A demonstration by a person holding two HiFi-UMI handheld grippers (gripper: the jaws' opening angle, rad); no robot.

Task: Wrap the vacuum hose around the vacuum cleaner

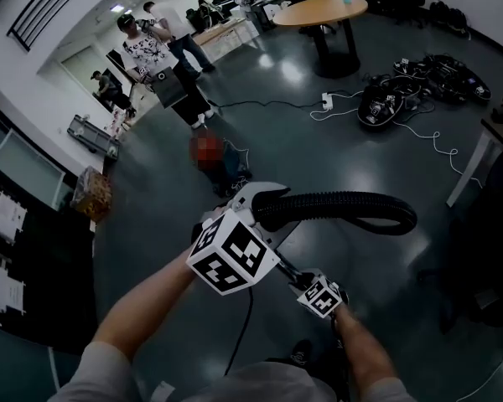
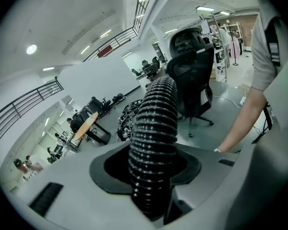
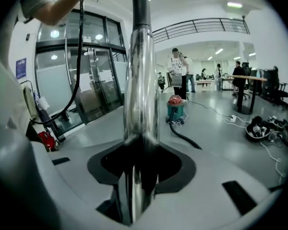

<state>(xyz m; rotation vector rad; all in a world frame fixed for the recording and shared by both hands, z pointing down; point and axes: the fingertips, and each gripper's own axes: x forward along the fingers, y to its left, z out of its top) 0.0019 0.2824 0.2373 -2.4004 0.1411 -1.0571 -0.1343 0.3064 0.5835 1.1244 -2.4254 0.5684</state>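
Vacuum hose (image 2: 153, 128), black and ribbed, is arching out over the floor (image 1: 335, 141), one stretch of it lying clamped in the left hand-held gripper (image 2: 152, 176). The vacuum cleaner (image 3: 175, 107) is sitting well ahead. The right hand-held gripper (image 3: 137, 176) is gripping the shiny metal wand (image 3: 141, 80).

Ribbed black plastic with a soft sheen, that's the vacuum hose (image 2: 153, 138) in the left claw (image 2: 151, 202), itself smooth matt grey plastic, while the right claw (image 3: 132, 200), same matt grey, pinches a mirror-polished chrome metal tube (image 3: 140, 80), and beyond it the floor (image 3: 216, 123) shines glossy.
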